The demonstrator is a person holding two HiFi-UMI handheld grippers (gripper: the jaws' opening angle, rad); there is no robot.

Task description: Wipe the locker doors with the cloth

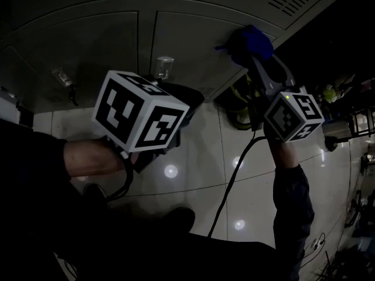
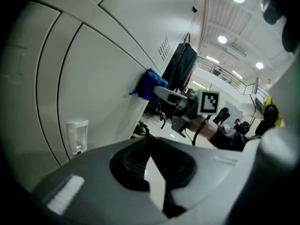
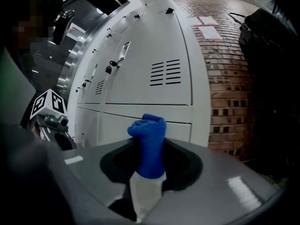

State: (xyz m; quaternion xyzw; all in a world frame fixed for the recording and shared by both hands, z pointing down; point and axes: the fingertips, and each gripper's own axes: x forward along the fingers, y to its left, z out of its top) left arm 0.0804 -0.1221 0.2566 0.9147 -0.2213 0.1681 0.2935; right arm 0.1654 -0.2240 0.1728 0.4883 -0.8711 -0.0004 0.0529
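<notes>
The blue cloth (image 1: 251, 43) is bunched against a grey locker door (image 1: 176, 40), and my right gripper (image 1: 259, 63) is shut on it. In the right gripper view the cloth (image 3: 149, 144) sticks up from between the jaws of the right gripper (image 3: 146, 178), pressed to the lower locker door (image 3: 140, 121). The left gripper view shows the same cloth (image 2: 151, 86) touching the door (image 2: 93, 78) near its right edge. My left gripper (image 1: 188, 96) hovers lower left, off the door; its jaws (image 2: 151, 156) meet with nothing between them.
A clear plastic handle (image 1: 164, 66) juts from the door by my left gripper; another handle (image 1: 63, 76) sits further left. A black cable (image 1: 234, 180) hangs over the glossy tiled floor. Right of the lockers are a brick wall (image 3: 229, 78) and a black bag (image 3: 272, 27).
</notes>
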